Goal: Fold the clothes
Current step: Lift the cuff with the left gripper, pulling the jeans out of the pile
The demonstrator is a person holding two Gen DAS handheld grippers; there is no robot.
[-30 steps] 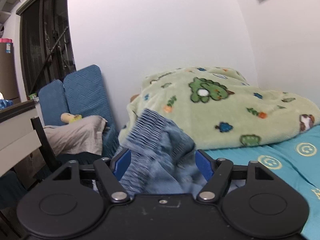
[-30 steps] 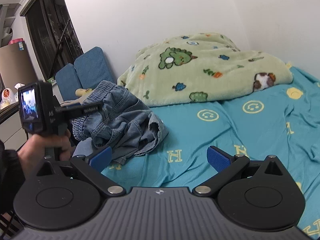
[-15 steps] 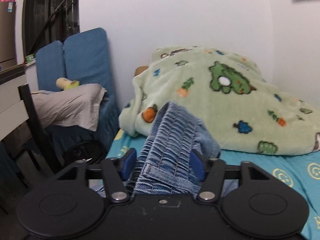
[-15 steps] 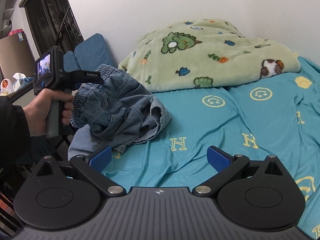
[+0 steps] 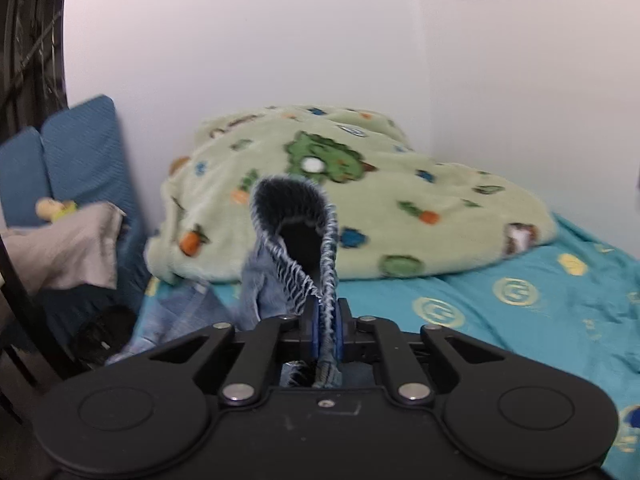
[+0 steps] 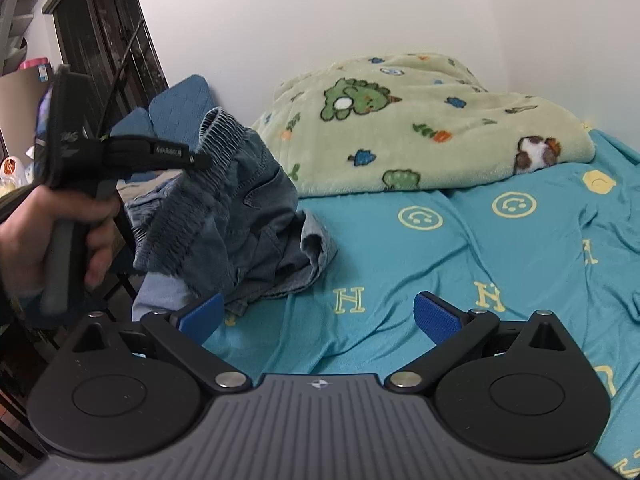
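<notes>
Above the turquoise bedsheet with yellow smiley prints (image 6: 460, 264), the left gripper (image 5: 325, 322) was clamped on the ribbed elastic waistband of the crumpled blue denim shorts (image 6: 240, 208), lifting that end while the rest trailed on the sheet near its left edge; the right gripper (image 6: 318, 312) hung with jaws wide apart, holding nothing; a pale green cartoon-print fleece blanket (image 6: 408, 132) lay heaped behind.

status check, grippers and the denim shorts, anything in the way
Left gripper shut on the denim shorts waistband, lifted off the blue sheet. Right gripper open, empty, above the sheet. Green blanket piled behind; nothing blocking.
</notes>
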